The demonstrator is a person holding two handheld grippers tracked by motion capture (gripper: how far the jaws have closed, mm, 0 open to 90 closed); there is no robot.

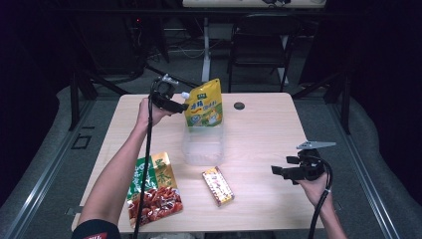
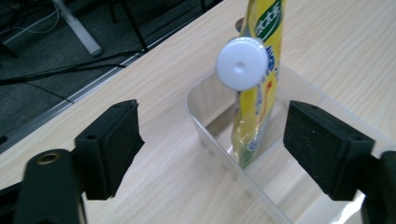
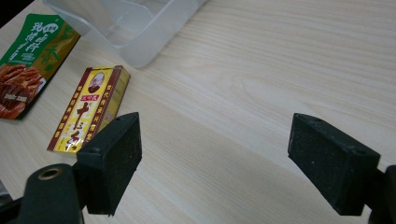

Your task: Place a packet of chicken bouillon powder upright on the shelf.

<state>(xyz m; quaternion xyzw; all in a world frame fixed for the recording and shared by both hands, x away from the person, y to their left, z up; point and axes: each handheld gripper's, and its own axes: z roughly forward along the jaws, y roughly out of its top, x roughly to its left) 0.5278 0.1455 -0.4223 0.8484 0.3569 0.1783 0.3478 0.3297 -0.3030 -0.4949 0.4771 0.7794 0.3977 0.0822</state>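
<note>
A soft, light yellow spouted pouch (image 2: 256, 100) stands in a clear plastic bin (image 2: 212, 133); the left tool (image 2: 224, 149) gapes wide, holding nothing. Best grasped at its stiff white cap (image 2: 242, 63).

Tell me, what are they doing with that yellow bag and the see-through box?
A person is packing snacks into a clear plastic box on the table. The left tool has its jaws open beside the yellow pouch, which stands upright in the far end of the box with its white cap toward the tool. The right tool hovers open over bare table. A green and red snack bag and a small yellow and red packet lie outside the box.
</note>
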